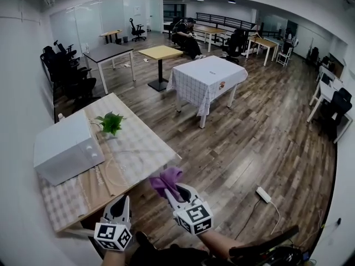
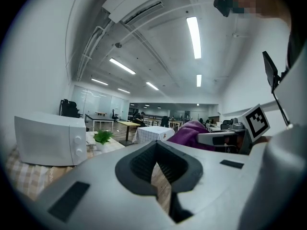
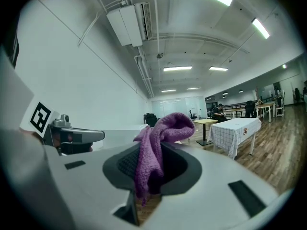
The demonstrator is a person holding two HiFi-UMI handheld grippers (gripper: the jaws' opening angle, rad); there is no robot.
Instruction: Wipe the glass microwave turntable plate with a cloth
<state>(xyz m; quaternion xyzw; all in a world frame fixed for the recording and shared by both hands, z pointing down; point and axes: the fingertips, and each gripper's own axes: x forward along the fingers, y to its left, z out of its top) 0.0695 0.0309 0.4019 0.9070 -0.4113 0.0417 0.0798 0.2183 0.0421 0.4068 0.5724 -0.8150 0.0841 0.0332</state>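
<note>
The glass turntable plate point(image 1: 123, 169) lies flat on the checked tablecloth near the table's front edge, just right of the white microwave point(image 1: 64, 146). My right gripper point(image 1: 173, 190) hangs past the table's near corner, shut on a purple cloth point(image 1: 166, 177) that bunches up between its jaws point(image 3: 156, 138). The left gripper point(image 1: 123, 200) is below the table's front edge, shut with nothing in it point(image 2: 156, 164). Both are short of the plate. In the left gripper view the cloth point(image 2: 187, 133) shows at the right.
A small potted plant point(image 1: 111, 123) stands behind the plate, beside the microwave point(image 2: 48, 140). The table point(image 1: 66, 204) ends just ahead of the grippers. Wooden floor lies to the right, with a white-clothed table point(image 1: 208, 76) farther off and a power strip point(image 1: 263, 194) on the floor.
</note>
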